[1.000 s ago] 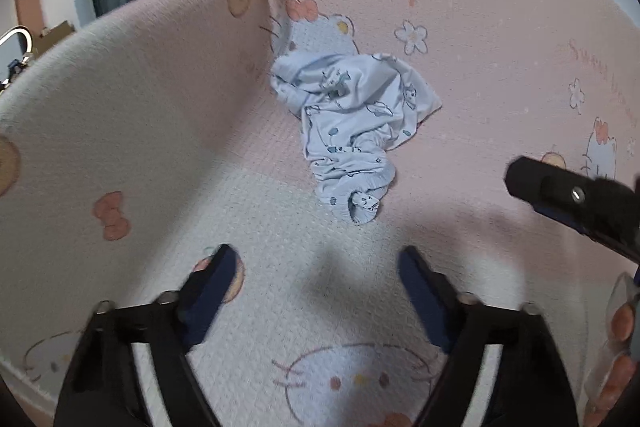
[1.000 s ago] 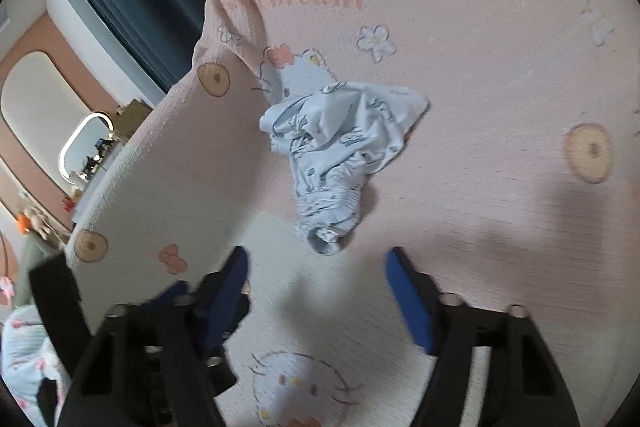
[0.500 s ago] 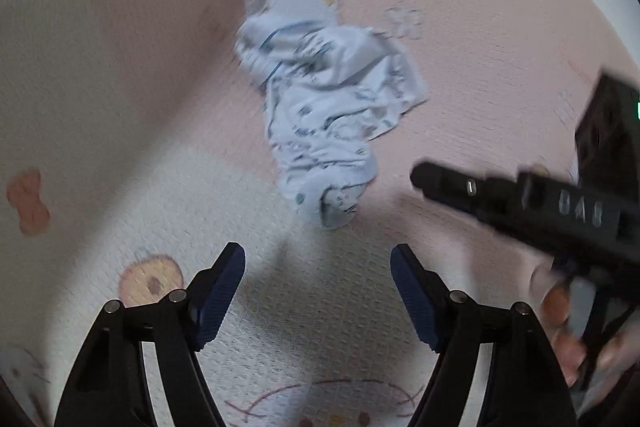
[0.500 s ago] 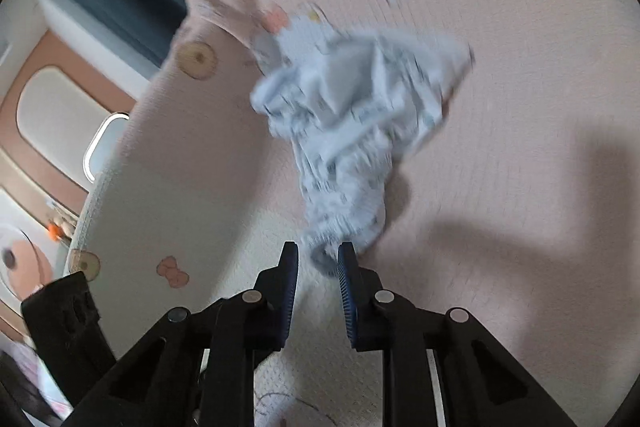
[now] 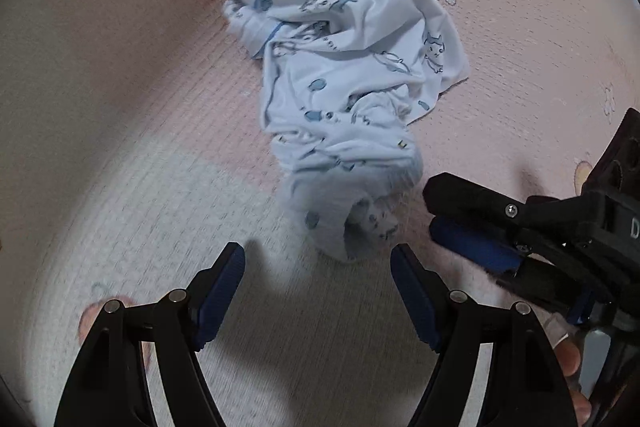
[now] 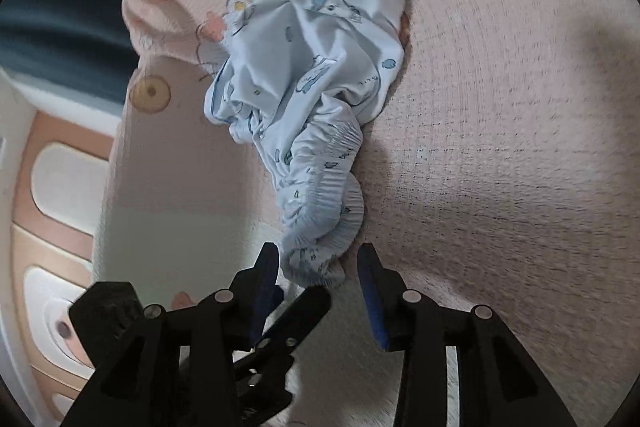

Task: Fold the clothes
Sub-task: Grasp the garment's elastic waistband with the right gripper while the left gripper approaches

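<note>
I see the pink cartoon-print blanket [image 5: 520, 39] spread flat as my work surface, with 1 corner of it rucked up at the far edge in the right wrist view. Whether it covers a bed or the floor I cannot tell.

On it lies the only piece of clothing in view, a pale blue printed garment [image 5: 344, 87], and it is a crumpled heap: no panel is smoothed out, no edge is squared, no fold is made. By my judgement the folding has not begun; spreading the piece flat and every fold are all left to do.

The nearest part of the heap is its gathered elastic end [image 6: 324, 227], which points toward both tools.

My right hand-held gripper [image 6: 318, 267] has that end lying between its 2 fingers; the jaws are opening and the pads do not press the cloth, so nothing is held.

My left hand-held gripper [image 5: 318, 269] hangs just short of the same end with its jaws wide apart and empty, the blanket bare between them.

I judge the first grasp is the step in hand.
</note>
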`<state>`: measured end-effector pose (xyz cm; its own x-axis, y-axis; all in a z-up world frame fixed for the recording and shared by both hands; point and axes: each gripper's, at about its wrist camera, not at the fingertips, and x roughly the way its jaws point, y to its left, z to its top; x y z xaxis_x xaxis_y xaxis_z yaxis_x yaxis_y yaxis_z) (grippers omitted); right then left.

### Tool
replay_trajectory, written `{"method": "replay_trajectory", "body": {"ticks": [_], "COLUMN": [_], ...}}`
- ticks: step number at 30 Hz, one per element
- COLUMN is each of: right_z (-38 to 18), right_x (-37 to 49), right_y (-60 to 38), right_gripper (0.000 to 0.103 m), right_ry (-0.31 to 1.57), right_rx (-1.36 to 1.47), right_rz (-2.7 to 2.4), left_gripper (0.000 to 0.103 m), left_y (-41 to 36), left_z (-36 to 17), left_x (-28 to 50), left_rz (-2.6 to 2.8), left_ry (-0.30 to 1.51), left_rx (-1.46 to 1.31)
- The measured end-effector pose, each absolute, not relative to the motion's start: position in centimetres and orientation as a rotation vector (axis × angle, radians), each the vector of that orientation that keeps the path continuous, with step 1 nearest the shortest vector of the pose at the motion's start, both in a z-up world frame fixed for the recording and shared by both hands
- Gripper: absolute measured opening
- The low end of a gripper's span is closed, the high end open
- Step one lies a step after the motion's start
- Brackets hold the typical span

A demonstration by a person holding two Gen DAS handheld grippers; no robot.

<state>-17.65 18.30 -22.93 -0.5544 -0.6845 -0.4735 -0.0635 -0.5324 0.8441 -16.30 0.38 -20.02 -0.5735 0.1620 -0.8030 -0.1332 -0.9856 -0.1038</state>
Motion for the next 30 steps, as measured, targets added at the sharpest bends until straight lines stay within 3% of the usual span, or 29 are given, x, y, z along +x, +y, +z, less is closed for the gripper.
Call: {"method": "replay_trajectory", "body": {"ticks": [4, 6, 8, 11, 14, 20, 30], "right_z": [-23.6, -23.7, -23.5, -23.9, -23.9, -23.3, -22.8], "right_x": [-18.3, -18.4, -18.6, -17.9, -18.0, -18.1, -18.4], "right_y": [19.1, 19.2, 19.0, 19.3, 18.8, 17.8, 16.6], "right_gripper": [0.04, 0.04, 0.04, 0.043, 0.053, 0.061, 0.062], "right_ry": [-1.342, -1.376, -1.381, -1.394, -1.399, -1.393, -1.376], "right_rx": [1.17, 1.168, 1.179, 1.172, 1.185, 1.192, 1.206], "right_rz": [-2.085, -2.066, -2.065, -2.03, -2.005, -1.978, -1.994], "left_gripper": [0.074, 0.069, 0.039, 0.023, 0.02, 0.019, 0.019], "left_y": [1.7, 2.3, 2.8, 3.4, 3.8, 2.7, 0.9], "left_z": [-20.1, -20.2, -20.3, -20.3, -19.7, -19.1, -18.3], "left_x": [-16.4, -16.3, -16.1, -15.3, -14.0, -13.0, -13.2], "left_rz": [2.664, 2.664, 2.654, 2.656, 2.675, 2.662, 2.633], "left_ry": [0.028, 0.047, 0.048, 0.02, 0.015, -0.128, -0.272], "left_rx": [-1.301, -1.284, -1.277, -1.255, -1.211, -1.213, -1.241]}}
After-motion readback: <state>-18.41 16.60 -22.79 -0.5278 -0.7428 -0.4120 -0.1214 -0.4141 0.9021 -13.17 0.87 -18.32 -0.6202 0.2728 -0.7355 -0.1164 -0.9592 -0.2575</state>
